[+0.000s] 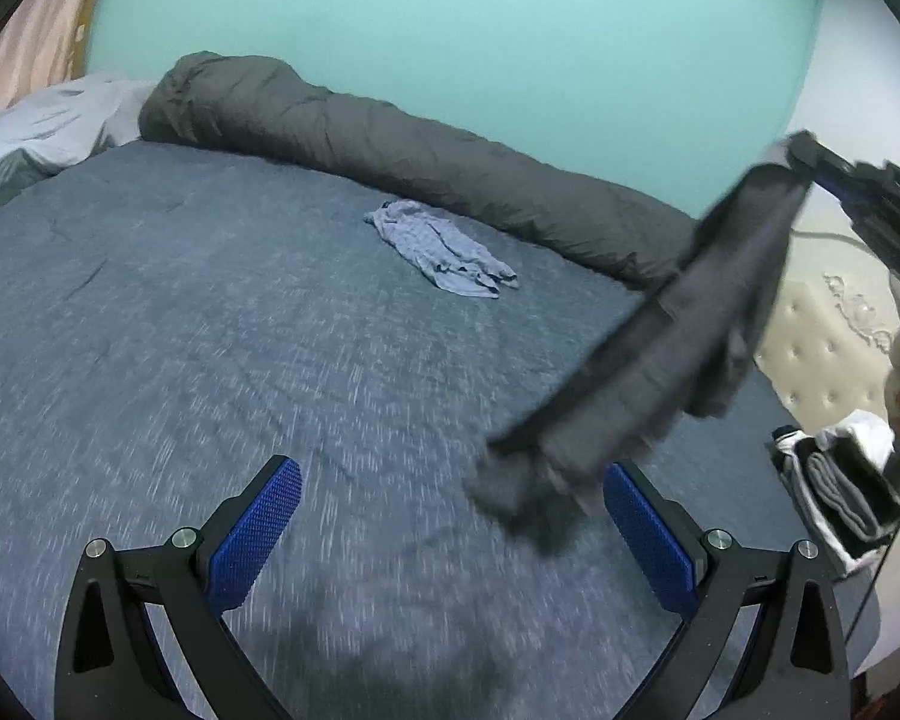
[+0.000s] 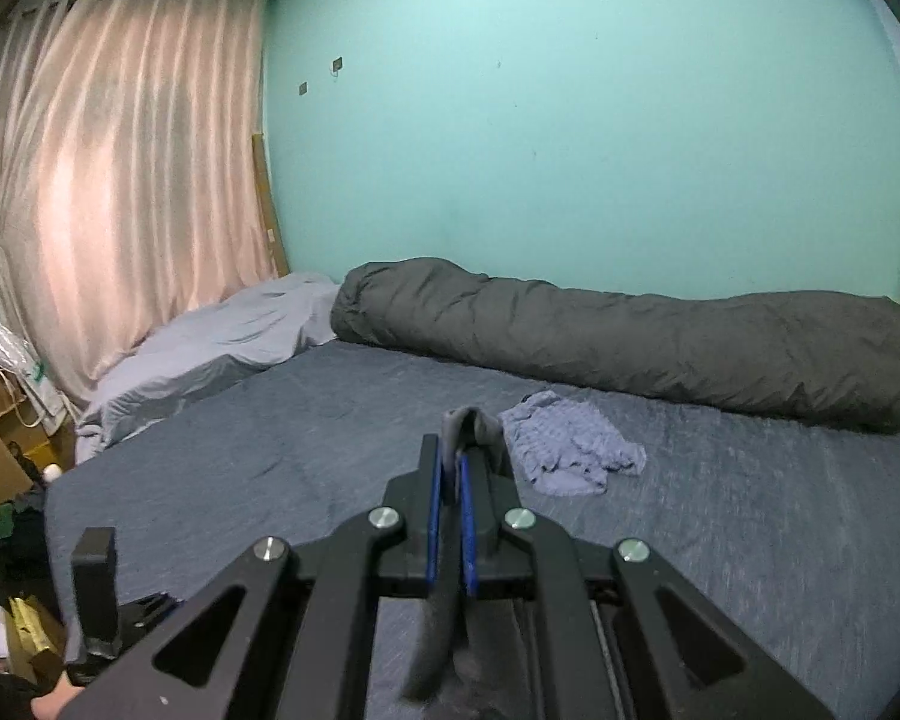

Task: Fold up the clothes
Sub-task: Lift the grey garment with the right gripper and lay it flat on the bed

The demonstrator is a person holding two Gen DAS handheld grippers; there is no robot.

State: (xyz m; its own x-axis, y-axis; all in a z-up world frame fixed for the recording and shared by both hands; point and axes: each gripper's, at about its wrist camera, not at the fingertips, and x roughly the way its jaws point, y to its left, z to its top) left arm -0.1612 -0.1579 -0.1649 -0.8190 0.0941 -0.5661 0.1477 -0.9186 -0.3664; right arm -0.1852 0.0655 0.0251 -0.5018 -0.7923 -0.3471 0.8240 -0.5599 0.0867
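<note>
right gripper pinching dark grey garment at one edge, hanging limp above bed. left gripper spread, empty. cloth looks soft, light; grab the dangling lower corner.

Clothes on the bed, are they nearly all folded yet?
Not yet. Some folded clothes already sit stacked at the bed's edge. The right gripper is shut on a dark grey garment, hanging unfolded; the left gripper is open. A crumpled light blue garment waits.
</note>
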